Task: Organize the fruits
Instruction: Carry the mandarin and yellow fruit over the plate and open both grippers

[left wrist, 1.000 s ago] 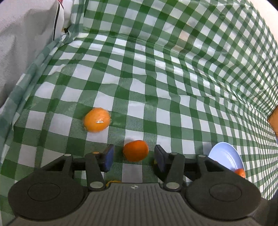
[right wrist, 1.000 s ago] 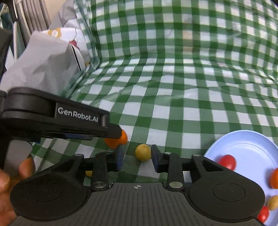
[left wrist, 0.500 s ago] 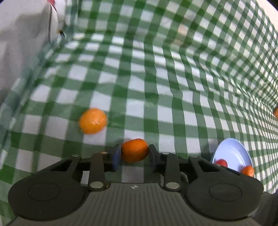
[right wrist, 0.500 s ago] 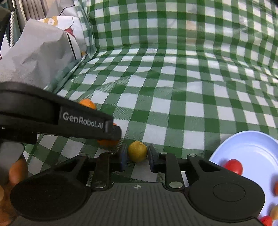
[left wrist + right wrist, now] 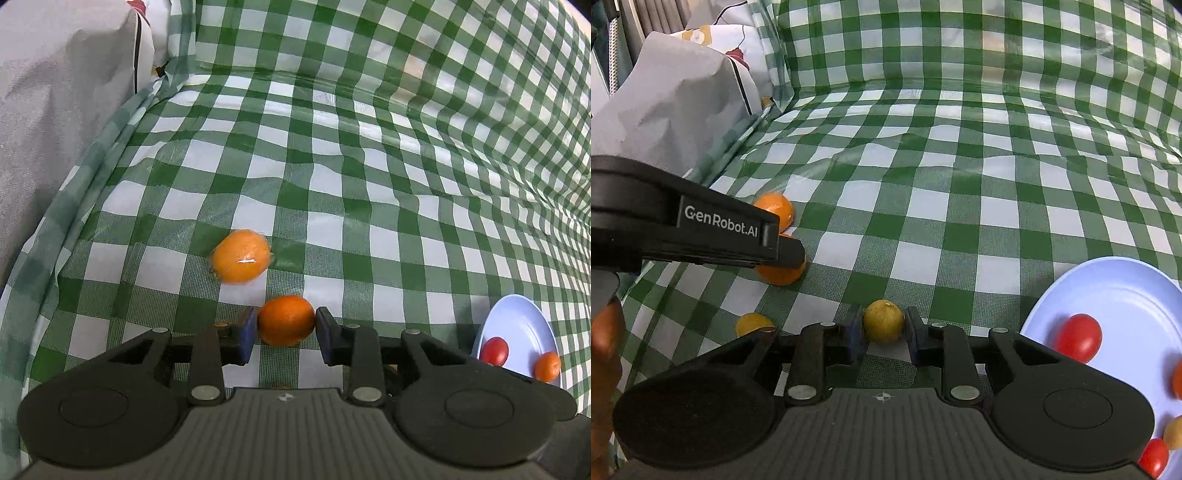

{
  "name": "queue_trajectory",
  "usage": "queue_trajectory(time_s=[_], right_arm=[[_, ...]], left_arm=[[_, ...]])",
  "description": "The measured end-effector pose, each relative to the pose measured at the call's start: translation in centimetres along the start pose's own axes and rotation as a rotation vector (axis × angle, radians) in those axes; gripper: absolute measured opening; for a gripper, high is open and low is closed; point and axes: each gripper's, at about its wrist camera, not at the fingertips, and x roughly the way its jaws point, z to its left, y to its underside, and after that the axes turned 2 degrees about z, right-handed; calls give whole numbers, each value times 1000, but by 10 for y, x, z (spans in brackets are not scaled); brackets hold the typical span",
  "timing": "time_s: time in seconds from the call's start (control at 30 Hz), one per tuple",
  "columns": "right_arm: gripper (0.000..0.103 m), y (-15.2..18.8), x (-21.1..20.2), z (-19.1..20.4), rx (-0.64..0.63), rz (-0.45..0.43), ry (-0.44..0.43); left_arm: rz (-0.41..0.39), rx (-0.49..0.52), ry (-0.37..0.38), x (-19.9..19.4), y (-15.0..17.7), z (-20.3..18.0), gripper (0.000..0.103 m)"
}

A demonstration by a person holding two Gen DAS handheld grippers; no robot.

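In the left wrist view my left gripper (image 5: 286, 325) is shut on a small orange (image 5: 286, 319), both pads pressing its sides. A second, wrapped orange (image 5: 241, 260) lies on the cloth just beyond it. In the right wrist view my right gripper (image 5: 882, 325) is shut on a small yellow fruit (image 5: 883, 320). The left gripper (image 5: 790, 254) shows there from the side, covering most of its orange (image 5: 781, 275), with the wrapped orange (image 5: 775, 210) behind. A light blue plate (image 5: 1126, 295) at the right holds red tomatoes (image 5: 1078, 338) and other small fruits.
A green-and-white checked cloth (image 5: 369, 166) covers the surface and rises at the back. A grey bag (image 5: 672, 110) stands at the left edge. Another small yellow fruit (image 5: 753, 324) lies left of my right gripper. A hand (image 5: 605, 354) holds the left gripper.
Both grippers went from open around their fruits to shut on them: the left on the orange, the right on the yellow fruit. Neither hand shifted much.
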Motion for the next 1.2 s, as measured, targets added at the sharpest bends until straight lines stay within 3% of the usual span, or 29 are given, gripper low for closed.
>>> queue_trajectory(time_s=[0.37,0.67,0.97,1.2], right_arm=[[26,0,-2,2,-1,-4,6],[26,-3,-28,-1,2,-61,19],[26,-6,-82,-5,-5,-217,24],[26,2,-145,-37,64,-319,31]], left_arm=[[-6,23,-14,3,2,-4,38],[-45,37,-10,-13,0,-1,37],[-126,95,-18,-55,9,-3,37],[-200,108,33,-99,20,-11,37]])
